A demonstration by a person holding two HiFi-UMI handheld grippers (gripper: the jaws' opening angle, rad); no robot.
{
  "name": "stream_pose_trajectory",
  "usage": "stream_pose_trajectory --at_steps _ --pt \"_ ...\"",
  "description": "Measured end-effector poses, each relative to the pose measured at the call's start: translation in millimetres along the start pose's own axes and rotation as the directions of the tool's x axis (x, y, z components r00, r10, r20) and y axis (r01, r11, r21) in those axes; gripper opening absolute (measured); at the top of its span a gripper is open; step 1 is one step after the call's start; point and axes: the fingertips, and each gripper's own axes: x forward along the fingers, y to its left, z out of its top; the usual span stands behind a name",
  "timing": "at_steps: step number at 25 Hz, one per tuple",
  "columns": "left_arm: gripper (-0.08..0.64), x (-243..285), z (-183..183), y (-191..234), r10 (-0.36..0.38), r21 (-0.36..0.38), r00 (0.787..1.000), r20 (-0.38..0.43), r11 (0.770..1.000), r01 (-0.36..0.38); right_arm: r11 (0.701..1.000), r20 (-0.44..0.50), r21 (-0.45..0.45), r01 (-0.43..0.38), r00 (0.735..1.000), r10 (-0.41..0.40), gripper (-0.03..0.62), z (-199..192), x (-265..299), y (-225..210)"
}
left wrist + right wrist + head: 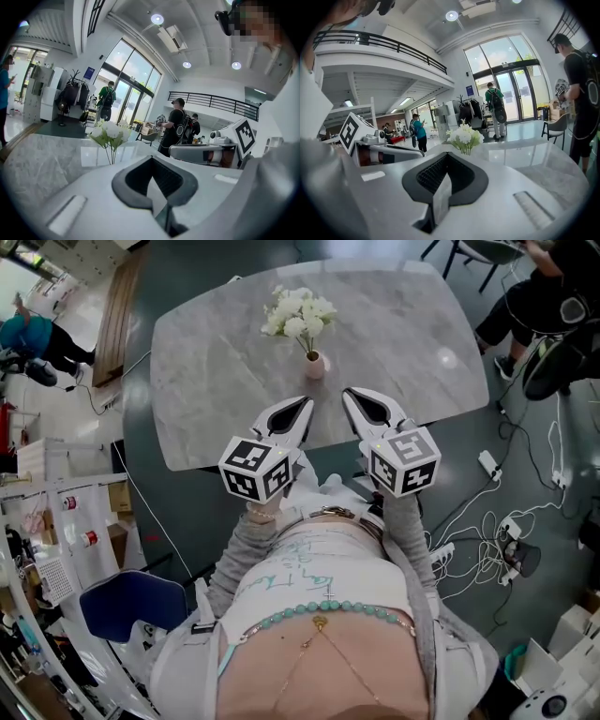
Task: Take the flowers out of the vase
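A bunch of white flowers [298, 313] stands upright in a small pink vase [315, 365] near the middle of the grey marble table [206, 381]. My left gripper [302, 405] and right gripper [354, 396] hover side by side over the table's near edge, a short way in front of the vase. Both are shut with nothing between the jaws. In the left gripper view the flowers [110, 132] rise beyond the left gripper [152, 161]. In the right gripper view the flowers [465, 136] show just past the right gripper [446, 157]. The jaws hide the vase in both gripper views.
A seated person [548, 292] is past the table's far right corner. Cables and power strips [487, 540] lie on the floor at the right. A blue chair [131, 606] stands at the lower left. Several people stand in the hall behind the table.
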Motion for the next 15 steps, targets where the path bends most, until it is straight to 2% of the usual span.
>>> stream_pose_trajectory --at_steps 15 --pt "0.000 42 23 63 -0.071 0.009 0.997 -0.040 0.997 0.072 0.999 -0.018 0.010 0.046 0.999 -0.046 0.026 21 70 -27"
